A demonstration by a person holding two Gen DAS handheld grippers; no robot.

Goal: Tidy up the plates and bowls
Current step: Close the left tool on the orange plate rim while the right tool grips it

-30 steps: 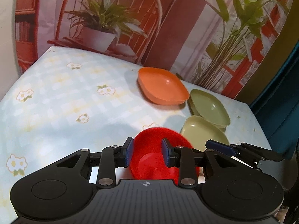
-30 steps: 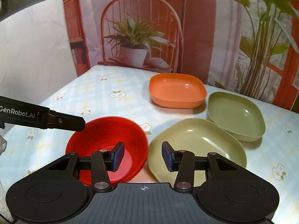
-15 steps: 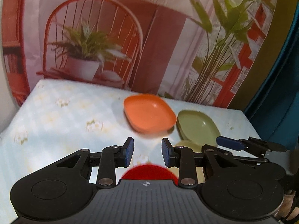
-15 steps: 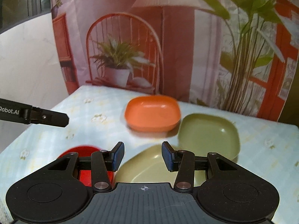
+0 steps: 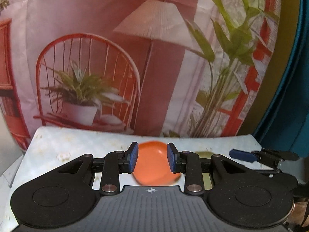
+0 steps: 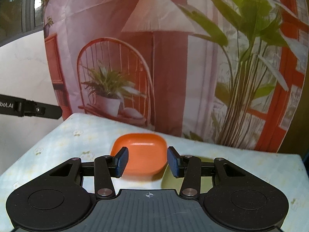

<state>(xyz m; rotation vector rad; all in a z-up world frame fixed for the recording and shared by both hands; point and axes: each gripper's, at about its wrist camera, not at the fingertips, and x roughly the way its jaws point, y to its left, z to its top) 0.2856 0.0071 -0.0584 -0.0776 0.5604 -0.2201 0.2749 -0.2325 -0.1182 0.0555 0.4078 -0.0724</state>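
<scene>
An orange dish [image 6: 142, 155] is sitting mid-table, seen through the gap of both tongs, with a green dish [image 6: 170, 179] just beside it, mostly hidden behind the right gripper [image 6: 147, 162]. Both the left gripper [image 5: 152, 159] and the right one are standing wide apart, holding nothing. Since a second ago the red bowl is dropping from sight as both views are tilting upward. The flowered tablecloth [image 6: 87, 135] is meeting a printed backdrop [image 6: 154, 58] of chair, lamp and plants

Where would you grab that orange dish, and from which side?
I'd take the orange dish by its near rim, coming in from the front and slightly above with the right gripper. It sits upright on the table, shallow and rounded-square, so the thin raised edge is the only part two open fingers could pinch.
</scene>
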